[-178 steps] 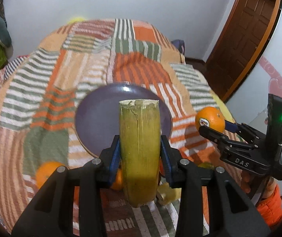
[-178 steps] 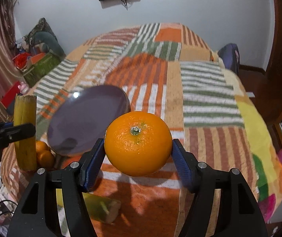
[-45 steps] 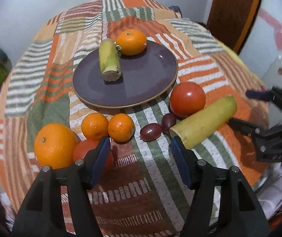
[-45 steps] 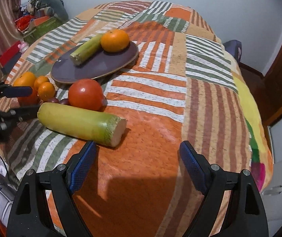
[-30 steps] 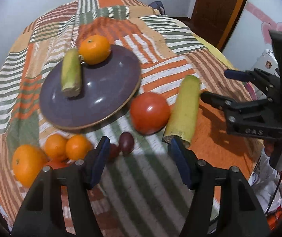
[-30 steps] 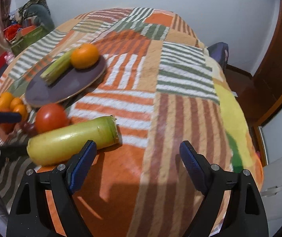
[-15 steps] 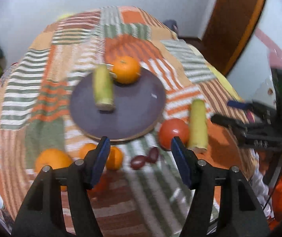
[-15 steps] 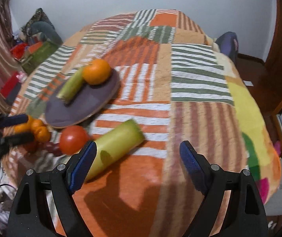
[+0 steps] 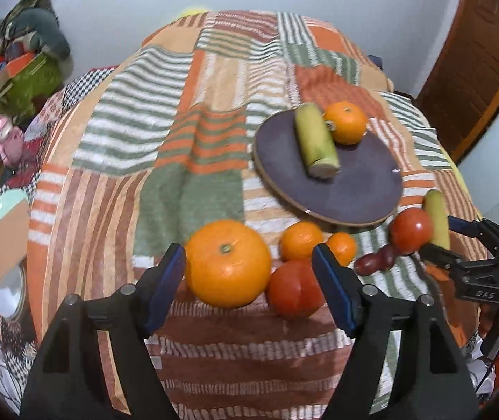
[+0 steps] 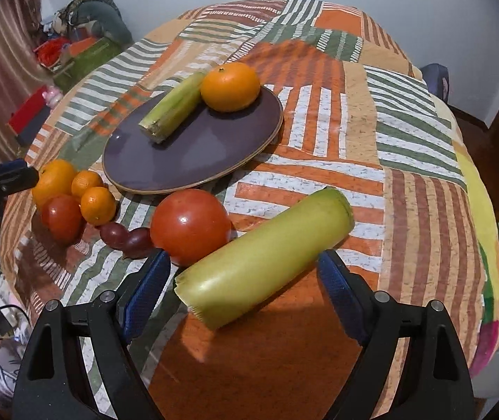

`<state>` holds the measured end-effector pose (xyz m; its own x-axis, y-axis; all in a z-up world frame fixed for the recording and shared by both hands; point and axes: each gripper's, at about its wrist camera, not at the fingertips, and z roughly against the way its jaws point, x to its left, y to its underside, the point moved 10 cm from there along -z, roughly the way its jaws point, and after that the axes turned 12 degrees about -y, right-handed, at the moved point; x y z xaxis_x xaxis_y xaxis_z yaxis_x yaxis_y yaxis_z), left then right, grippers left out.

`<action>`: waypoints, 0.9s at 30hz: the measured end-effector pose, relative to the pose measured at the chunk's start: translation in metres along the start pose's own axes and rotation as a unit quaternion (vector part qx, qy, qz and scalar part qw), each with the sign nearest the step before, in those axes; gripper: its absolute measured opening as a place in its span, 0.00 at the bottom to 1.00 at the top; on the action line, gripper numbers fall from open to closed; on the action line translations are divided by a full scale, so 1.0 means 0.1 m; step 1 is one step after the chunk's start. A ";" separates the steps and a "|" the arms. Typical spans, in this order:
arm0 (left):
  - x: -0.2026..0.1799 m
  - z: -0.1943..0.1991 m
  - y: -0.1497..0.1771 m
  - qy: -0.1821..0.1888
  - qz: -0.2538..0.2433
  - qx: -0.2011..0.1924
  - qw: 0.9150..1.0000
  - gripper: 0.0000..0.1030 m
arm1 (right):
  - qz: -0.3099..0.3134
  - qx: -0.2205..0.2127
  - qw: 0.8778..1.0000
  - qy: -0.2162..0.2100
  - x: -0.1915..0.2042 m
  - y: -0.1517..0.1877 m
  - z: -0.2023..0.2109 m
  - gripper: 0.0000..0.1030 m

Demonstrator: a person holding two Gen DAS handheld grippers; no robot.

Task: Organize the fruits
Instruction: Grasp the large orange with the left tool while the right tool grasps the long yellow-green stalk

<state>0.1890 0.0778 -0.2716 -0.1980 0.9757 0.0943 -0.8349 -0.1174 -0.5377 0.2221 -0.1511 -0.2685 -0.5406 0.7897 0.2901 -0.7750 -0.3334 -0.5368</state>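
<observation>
A purple plate holds a short green stalk piece and an orange. My left gripper is open around a big orange, with a red tomato beside it. Two small oranges lie behind. My right gripper is open around a long yellow-green stalk. A big tomato and dark grapes lie left of it.
Everything lies on a bed with a striped patchwork blanket. Boxes and cushions crowd the floor at far left. A brown door stands at the right. The right gripper's body shows at the right edge of the left wrist view.
My left gripper has swung left and dropped down onto the big orange. My right gripper has come closer to the long stalk, which now lies between its fingers.
</observation>
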 end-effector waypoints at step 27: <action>0.13 -0.40 0.09 0.020 0.042 0.034 0.998 0.72 | -0.061 -0.016 0.997 0.043 -0.59 -0.04 0.19 0.56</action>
<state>0.1992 0.0968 -0.3087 -0.2494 0.9682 0.0180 -0.8498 -0.2099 -0.4835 0.2513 -0.2059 -0.2685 -0.4115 0.8653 0.2861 -0.8218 -0.2166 -0.5269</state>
